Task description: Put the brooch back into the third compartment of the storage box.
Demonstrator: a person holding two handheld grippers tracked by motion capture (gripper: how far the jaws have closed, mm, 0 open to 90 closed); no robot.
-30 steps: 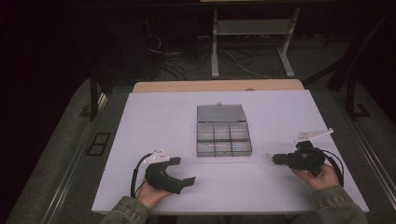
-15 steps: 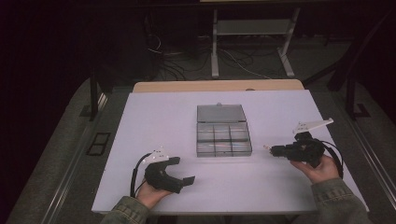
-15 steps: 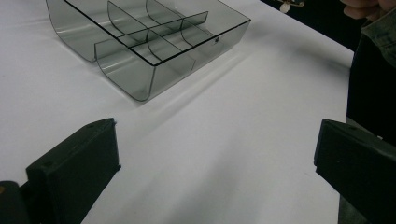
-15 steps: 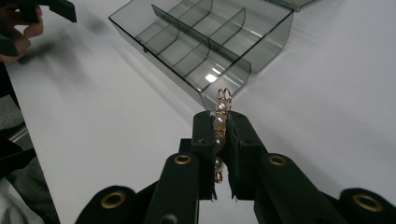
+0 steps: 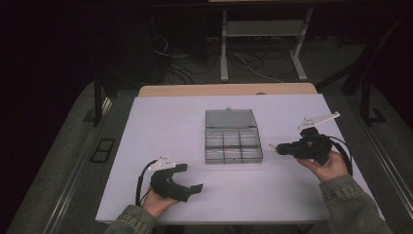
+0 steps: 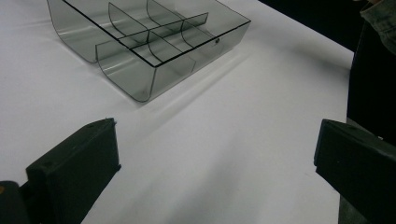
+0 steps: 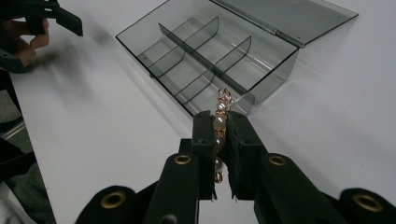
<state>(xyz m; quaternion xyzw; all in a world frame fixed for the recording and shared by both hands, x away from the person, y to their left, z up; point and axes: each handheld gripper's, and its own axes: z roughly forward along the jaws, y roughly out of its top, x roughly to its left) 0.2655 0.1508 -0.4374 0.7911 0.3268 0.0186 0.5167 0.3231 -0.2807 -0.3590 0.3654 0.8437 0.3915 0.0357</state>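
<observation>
A clear grey compartment box lies open in the middle of the white table, its lid folded back toward the far side. Its divided compartments look bare. My right gripper hovers just right of the box, above the table, pointing at it. It is shut on a pearl and copper-wire earring, whose wire end sticks out past the jaw tips. My left gripper rests near the front edge, left of the box, standing open with nothing between its fingers. The box lies ahead of it.
A wooden board edges the table's far side. Beyond it stand a metal frame and loose cables on the dark floor. Each gripper trails a black cable. White table surface lies all around the box.
My right gripper has lifted and moved away from the front edge, staying pointed at the box with the earring in it. The left gripper has stayed put.
</observation>
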